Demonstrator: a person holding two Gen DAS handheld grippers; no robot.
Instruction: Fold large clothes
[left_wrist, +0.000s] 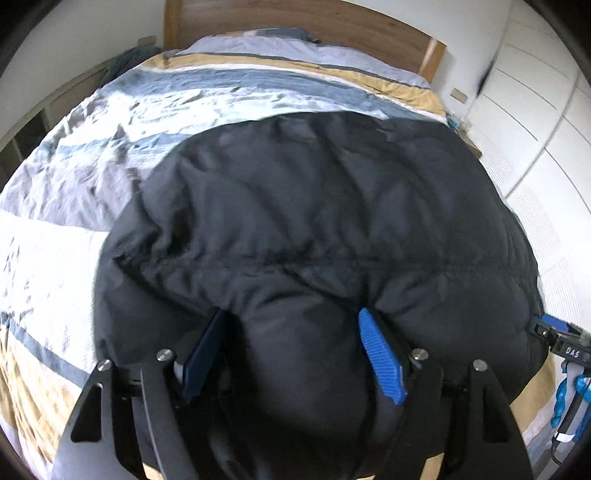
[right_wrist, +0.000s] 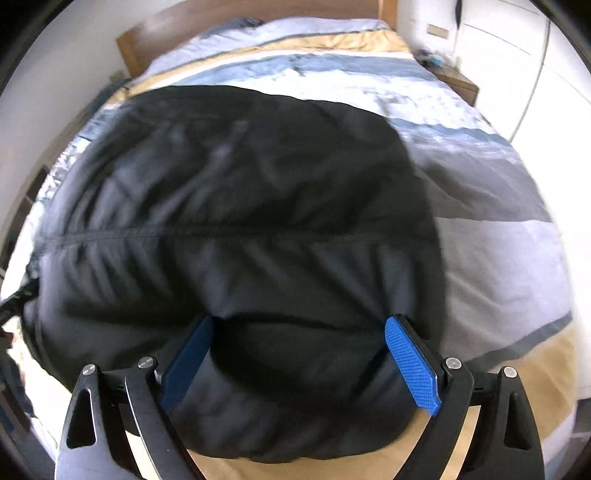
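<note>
Left wrist view, left side: the bed (left_wrist: 66, 155) carries a striped cover in white, grey, blue and tan, wrinkled across its surface. A wooden headboard (left_wrist: 295, 26) stands at the far end.

Centre: the black padded jacket (left_wrist: 314, 206) lies spread on the cover and fills most of the view. A horizontal seam crosses it. The left gripper (left_wrist: 291, 317) has a thick fold of the jacket's near edge bulging between its two blue pads (left_wrist: 380, 358). The jaws stand wide apart, with fabric pressed against both pads. Grasp state: clamped on the jacket fold.

Right side: white cabinet doors (left_wrist: 535, 110) line the wall. Part of the right gripper (left_wrist: 561, 339) shows at the jacket's right edge.

Right wrist view, left side: a dark strap-like part at the jacket's left edge is too blurred to identify.

Centre: the jacket (right_wrist: 240, 192) lies flat on the bed (right_wrist: 498, 240), with its seam running across. The right gripper (right_wrist: 299, 321) has the near edge of the jacket bunched between its pads (right_wrist: 413, 369), fabric touching both. Grasp state: clamped on the jacket fold.

Right side: bare striped cover, then a wooden nightstand (right_wrist: 458, 83) beside the bed's far corner. The view is motion-blurred.
</note>
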